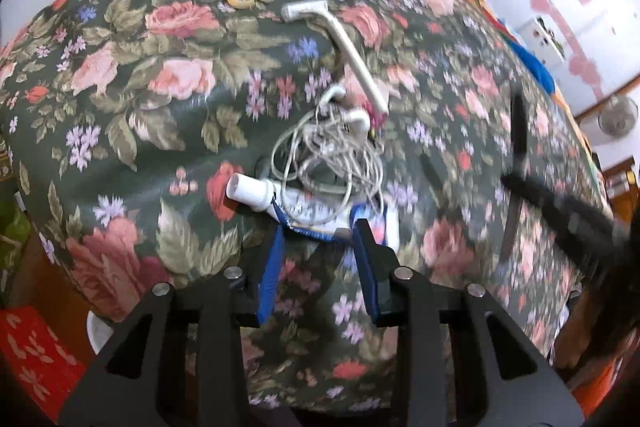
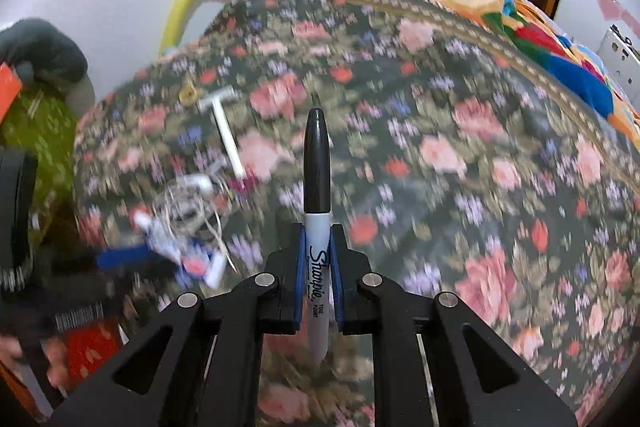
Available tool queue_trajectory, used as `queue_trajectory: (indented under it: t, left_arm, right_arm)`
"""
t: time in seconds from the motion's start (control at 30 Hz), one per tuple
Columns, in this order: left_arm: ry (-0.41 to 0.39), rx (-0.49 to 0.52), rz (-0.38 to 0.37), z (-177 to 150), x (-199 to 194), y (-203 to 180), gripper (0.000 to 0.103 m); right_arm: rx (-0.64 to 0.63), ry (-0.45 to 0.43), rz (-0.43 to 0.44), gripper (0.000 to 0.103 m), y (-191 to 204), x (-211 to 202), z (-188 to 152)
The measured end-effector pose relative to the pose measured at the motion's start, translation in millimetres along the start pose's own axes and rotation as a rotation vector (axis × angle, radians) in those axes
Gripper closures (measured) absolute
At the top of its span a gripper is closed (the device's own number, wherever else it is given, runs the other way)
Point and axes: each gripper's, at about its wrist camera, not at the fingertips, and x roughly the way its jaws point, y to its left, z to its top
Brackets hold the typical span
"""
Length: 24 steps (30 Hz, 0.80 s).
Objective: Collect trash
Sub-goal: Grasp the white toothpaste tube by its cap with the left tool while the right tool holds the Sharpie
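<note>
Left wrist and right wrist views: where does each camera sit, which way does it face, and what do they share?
Left wrist: sits behind the left claw, facing down onto the floral cloth; its open fingers straddle the tube beside tangled earphones.
Right wrist: sits behind the right claw, facing across the same cloth; its fingers clamp a Sharpie marker.
Shared: cloth, razor, earphones, tube; each view also catches the other claw, blurred, at its edge.
</note>
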Motion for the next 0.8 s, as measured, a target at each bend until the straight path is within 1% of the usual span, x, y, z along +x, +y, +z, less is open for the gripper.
queue_trajectory:
  t: [0.07,0.13,0.17,0.2,0.3,0.4,0.53,0.57,0.63,0.8]
  left_arm:
    - [-0.016,-0.031,-0.002,3.1,1.0,1.0,0.069]
    - [-0.036,-0.039,0.004,5.2,2.6,0.6,0.070]
    - [-0.043,-0.035,0.015,5.3,3.3,-0.5,0.071]
    - [-0.049,-0.024,0.035,4.8,4.4,-2.5,0.080]
    - [-0.060,0.013,0.065,4.1,6.8,-8.5,0.083]
    - [-0.062,0.035,0.061,1.7,3.5,-10.4,0.086]
    - [-0.072,0.047,0.047,-1.7,-7.8,-8.7,0.090]
    - [-0.073,0.049,0.044,-2.2,-10.2,-8.1,0.093]
    - [-0.080,0.047,0.034,-3.7,-17.3,-7.0,0.095]
    - [-0.102,0.065,0.022,-6.5,-31.9,-9.8,0.099]
  right_arm:
    - [0.001,0.029,0.005,0.093,-3.8,5.1,-8.4]
    - [0.006,0.057,0.011,0.092,-6.9,10.3,-14.9]
    - [0.015,0.070,0.006,0.092,-9.1,14.1,-17.9]
    - [0.025,0.081,0.010,0.092,-11.1,17.0,-19.6]
    - [0.093,0.122,0.061,0.092,-21.0,26.7,-26.1]
    - [0.136,0.102,0.095,0.092,-26.5,25.6,-32.7]
    - [0.161,0.098,0.111,0.092,-27.5,23.8,-36.5]
    - [0.163,0.098,0.108,0.092,-27.5,23.3,-37.0]
    - [0.159,0.098,0.100,0.091,-24.9,24.1,-36.5]
    - [0.112,0.079,0.040,0.092,-14.2,24.7,-36.2]
